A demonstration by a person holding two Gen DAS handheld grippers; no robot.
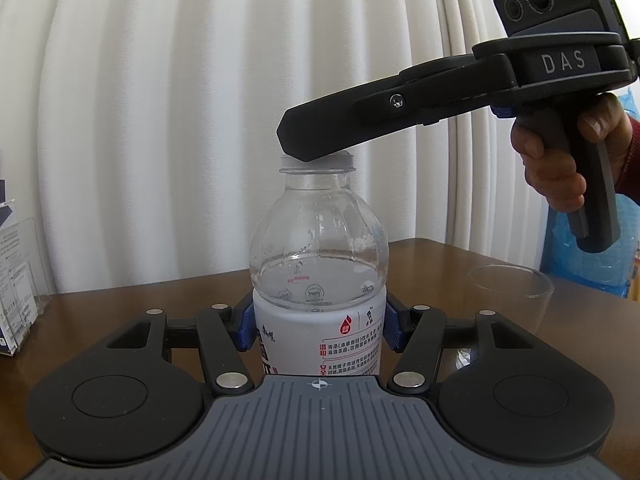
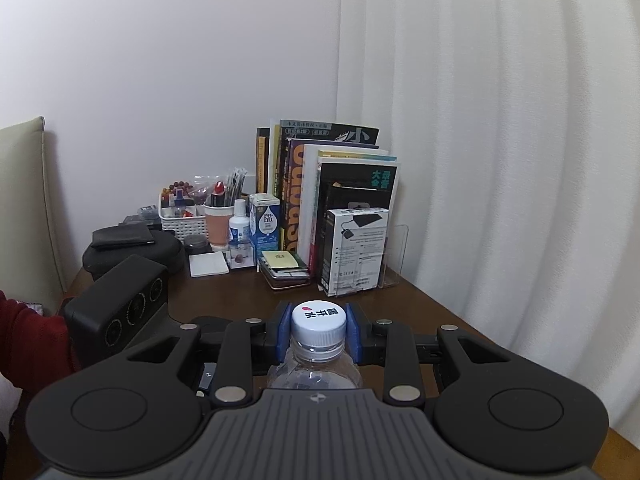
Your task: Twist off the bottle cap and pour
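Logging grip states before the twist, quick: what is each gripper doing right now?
Left gripper: closed on the bottle body.
Right gripper: closed on the white cap.

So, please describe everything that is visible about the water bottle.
The water bottle is clear ribbed plastic, standing upright on the brown table, partly filled with water. A white label with red and black Chinese print wraps its lower body. Its white ridged cap is still on. The left gripper clamps the labelled body; the right gripper clamps the cap.
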